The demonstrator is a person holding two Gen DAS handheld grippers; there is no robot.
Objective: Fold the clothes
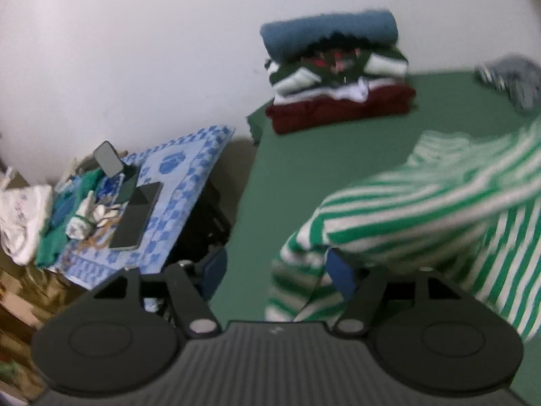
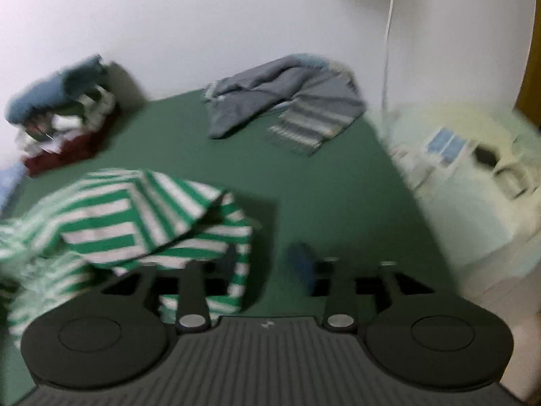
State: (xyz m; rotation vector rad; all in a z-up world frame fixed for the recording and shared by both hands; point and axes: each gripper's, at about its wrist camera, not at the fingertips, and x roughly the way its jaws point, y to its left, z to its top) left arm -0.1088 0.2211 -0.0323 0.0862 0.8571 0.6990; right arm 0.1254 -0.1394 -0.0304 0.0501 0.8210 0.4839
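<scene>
Green-and-white striped shirt (image 1: 422, 209) draped over one finger of the left gripper (image 1: 277, 270), jaws spread wide, cloth lying on the right-hand blue pad (image 1: 341, 274) rather than pinched. Same shirt bunched and partly lifted off the green table cover (image 2: 321, 186), covering one finger of the right gripper (image 2: 267, 267), jaws likewise apart, other pad (image 2: 301, 265) bare over the cover. Likely mid-handling of this one garment, between spreading it and making a fold; motion blur on the cloth, so no telling which. Next move probably calls for finding a clean edge or corner at each side, closing on it, and drawing the fabric flat before any crease. Both grippers low, close to the near edge, pointing across the surface toward the wall. Folded stack (image 1: 338, 74) at the far left corner, blue piece on top, dark red at the bottom. Grey garment (image 2: 284, 101) loose and crumpled at the far side, well apart from the stack.
</scene>
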